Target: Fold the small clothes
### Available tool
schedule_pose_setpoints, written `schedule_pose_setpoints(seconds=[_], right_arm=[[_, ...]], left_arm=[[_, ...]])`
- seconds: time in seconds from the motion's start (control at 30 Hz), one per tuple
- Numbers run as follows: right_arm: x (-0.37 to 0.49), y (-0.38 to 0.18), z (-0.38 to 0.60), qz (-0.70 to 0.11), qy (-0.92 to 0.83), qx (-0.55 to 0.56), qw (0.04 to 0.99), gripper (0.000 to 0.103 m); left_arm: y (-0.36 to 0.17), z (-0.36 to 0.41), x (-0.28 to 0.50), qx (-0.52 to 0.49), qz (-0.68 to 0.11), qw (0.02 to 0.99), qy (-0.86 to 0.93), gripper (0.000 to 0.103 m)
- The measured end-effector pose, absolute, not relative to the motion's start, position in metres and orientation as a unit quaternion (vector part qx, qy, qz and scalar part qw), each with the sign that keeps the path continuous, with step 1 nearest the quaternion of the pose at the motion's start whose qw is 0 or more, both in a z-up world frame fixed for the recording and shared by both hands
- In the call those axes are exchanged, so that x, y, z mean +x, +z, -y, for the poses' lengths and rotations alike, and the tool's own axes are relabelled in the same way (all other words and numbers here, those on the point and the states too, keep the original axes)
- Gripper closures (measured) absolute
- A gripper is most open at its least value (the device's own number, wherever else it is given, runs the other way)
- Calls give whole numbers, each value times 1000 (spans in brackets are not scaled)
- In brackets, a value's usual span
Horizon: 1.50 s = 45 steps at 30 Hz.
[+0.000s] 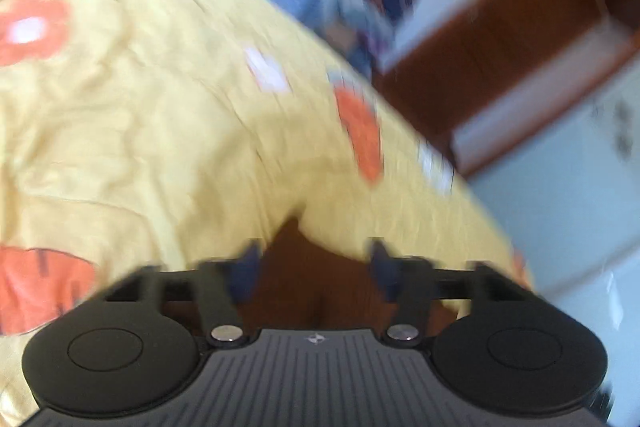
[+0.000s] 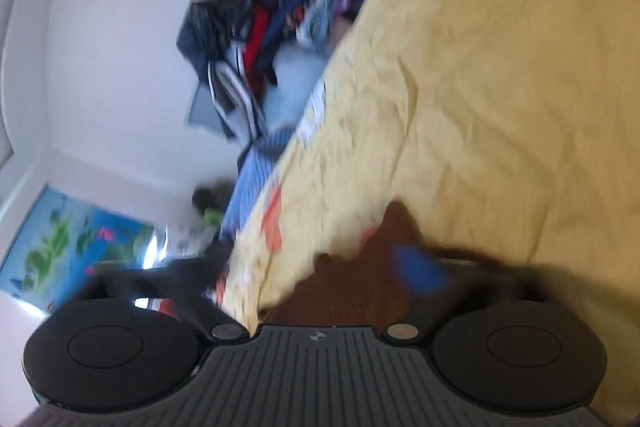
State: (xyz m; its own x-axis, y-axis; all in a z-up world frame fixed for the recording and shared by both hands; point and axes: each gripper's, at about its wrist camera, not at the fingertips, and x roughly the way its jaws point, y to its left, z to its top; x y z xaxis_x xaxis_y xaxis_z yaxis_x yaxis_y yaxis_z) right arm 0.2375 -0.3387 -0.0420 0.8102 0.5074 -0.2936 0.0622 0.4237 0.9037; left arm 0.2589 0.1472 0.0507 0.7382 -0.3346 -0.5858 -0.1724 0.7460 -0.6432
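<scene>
The left gripper [image 1: 314,269] has its jaws spread wide, released, with nothing between the blue fingertips [image 1: 244,273]; only brown surface [image 1: 316,291] shows in the gap. The yellow garment [image 1: 160,99] with orange patches lies spread just beyond them. The right gripper [image 2: 320,271] also stands released, its left finger lost in blur. A heap of clothes [image 2: 256,35] lies far off, smeared by motion

Motion blur smears both views. The heap of clothes [image 2: 260,39] cannot be told apart garment by garment. The yellow cloth [image 1: 160,107] runs off the left edge. The right tongs' [image 2: 320,267] left finger is a dark smear.
</scene>
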Motion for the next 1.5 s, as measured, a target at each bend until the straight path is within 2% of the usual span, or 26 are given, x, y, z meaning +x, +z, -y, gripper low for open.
schedule_pose_setpoints(seconds=[0.07,0.23,0.4,0.43,0.6,0.7,0.73,0.77,0.8,0.83,0.87,0.9,1.1,1.27,1.37,1.43,1.47,1.5], right_arm=[[224,-39,341,-271,153,511,801,1],[140,-33,360,-279,148,458,831,1],[43,-47,364,-327,117,445,825,1],[30,-49,361,-336,112,439,826,1],[23,-49,323,-348,127,391,842,0],[52,-51,312,-327,113,406,846,0],[60,-51,312,-321,103,414,845,2],[71,-51,309,-324,99,419,843,11],[81,-54,308,-332,100,421,838,41],[91,-61,307,-355,100,426,826,68],[97,-69,307,-371,102,431,816,84],[97,-74,307,-364,108,433,817,86],[73,-47,307,-348,138,424,825,86],[14,-20,317,-341,187,405,828,86],[-32,-23,326,-361,193,404,818,86],[-57,-34,327,-389,193,396,809,85],[-66,-38,325,-406,180,381,811,77],[-73,-41,325,-418,158,370,814,66]], left_arm=[[57,-162,229,-365,-326,872,-25,10],[48,-187,119,-375,-317,870,-35,10],[3,-185,44,-425,-359,831,-17,10],[-1,-182,31,-429,-342,836,-25,9],[-4,-160,38,-435,-328,837,-54,5],[0,-142,56,-386,-309,868,-41,6],[2,-135,63,-364,-312,877,-34,6],[5,-128,67,-343,-318,884,-24,8],[7,-121,71,-325,-326,888,-15,24],[8,-116,75,-307,-335,891,-5,64],[6,-114,82,-293,-356,887,1,84],[2,-115,87,-293,-364,884,1,89],[25,-121,73,-300,-364,881,-24,94],[50,-136,3,-316,-362,874,-77,94],[35,-146,-45,-297,-390,868,-78,94],[15,-150,-67,-270,-425,860,-82,90],[8,-152,-76,-256,-437,859,-75,91],[8,-158,-84,-261,-427,862,-84,87]])
